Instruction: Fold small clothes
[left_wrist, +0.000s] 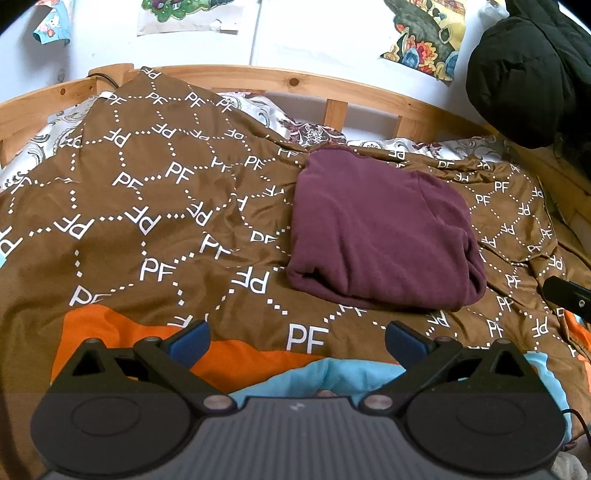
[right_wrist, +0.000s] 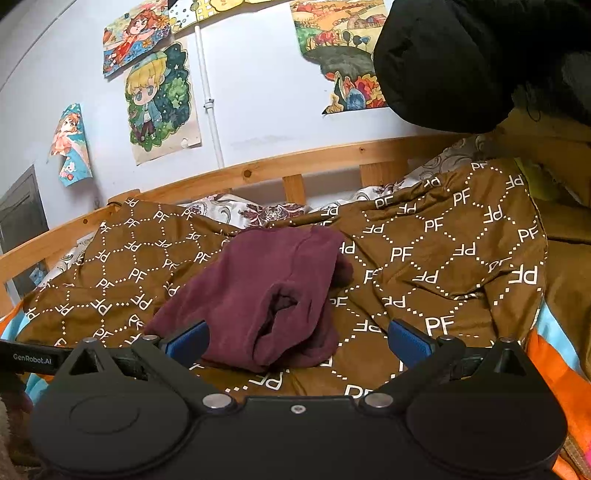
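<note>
My jaws, left (left_wrist: 297, 338) and right (right_wrist: 298, 338), gape wide, empty; soft maroon garment (left_wrist: 380, 232) lies folded, lumpy, on brown quilt (left_wrist: 147, 206).

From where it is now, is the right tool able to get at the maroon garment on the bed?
Probably yes. The right tool is open and empty, and the maroon garment lies just ahead of it on the brown bedspread, with nothing in between.
</note>
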